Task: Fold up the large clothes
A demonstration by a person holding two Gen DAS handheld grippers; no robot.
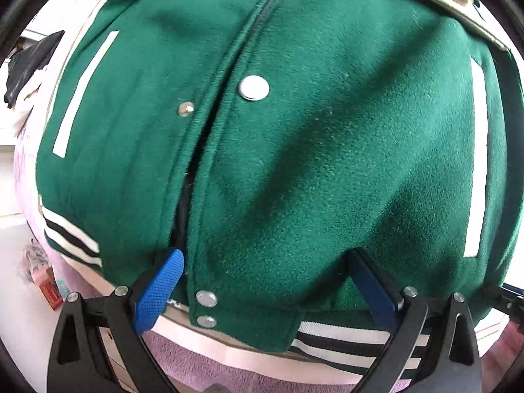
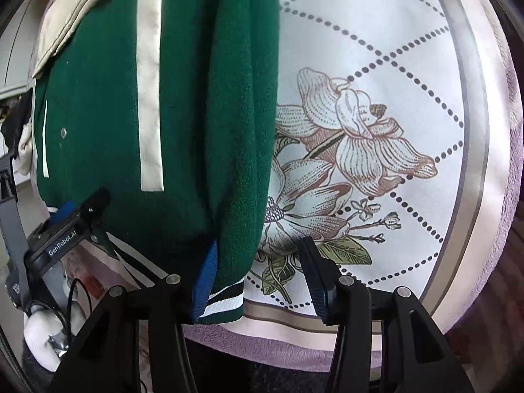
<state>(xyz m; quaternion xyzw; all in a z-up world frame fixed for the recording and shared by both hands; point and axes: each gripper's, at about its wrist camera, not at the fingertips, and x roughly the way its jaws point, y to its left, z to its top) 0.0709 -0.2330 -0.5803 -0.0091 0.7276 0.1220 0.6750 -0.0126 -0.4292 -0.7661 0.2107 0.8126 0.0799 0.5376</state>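
A green varsity jacket point(image 1: 294, 150) with silver snaps, white pocket stripes and a striped hem lies front up on a bed with a floral cover point(image 2: 376, 131). My left gripper point(image 1: 265, 278) is open, its blue fingertips point(image 1: 163, 281) resting on the jacket just above the hem, straddling the lower front panel. My right gripper point(image 2: 258, 262) is open at the jacket's folded side edge point(image 2: 235, 163) near the hem; its left finger is under or against the fabric, its right finger over the bare cover. The left gripper also shows in the right wrist view point(image 2: 75, 216).
The bed has a cream and pink border with a purple plush edge point(image 2: 504, 196). Dark and cream clothes point(image 1: 26, 75) lie at the far left. A small red box point(image 1: 49, 291) sits on the floor at the left of the bed.
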